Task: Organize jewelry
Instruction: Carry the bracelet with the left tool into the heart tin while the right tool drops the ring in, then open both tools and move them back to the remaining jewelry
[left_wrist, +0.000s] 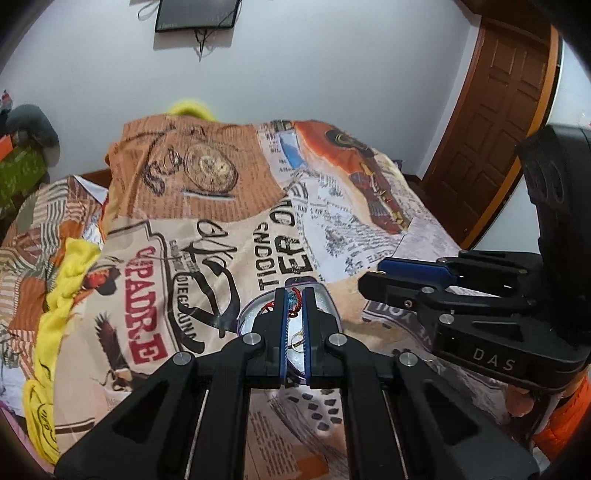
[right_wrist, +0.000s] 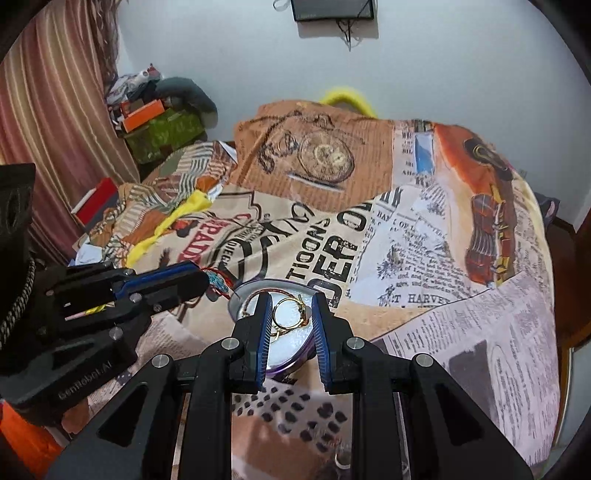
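At lower centre, above the round silver tin (right_wrist: 284, 350) on the bed, my left tongs (left_wrist: 294, 295) pinch a red-and-teal woven bracelet (left_wrist: 293, 297); my right tongs (right_wrist: 291, 306) stand slightly apart, empty. Next I lower the bracelet in and release.

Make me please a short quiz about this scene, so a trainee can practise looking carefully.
1. True or false: the left tongs hold nothing.
2. Which of these lies in the round dish? A) a gold ring B) a wristwatch C) a coin
3. Fill in: the thread bracelet is red and ____.

Key: 1 false, the left tongs are shut on the thread bracelet. 2 A. 3 teal.
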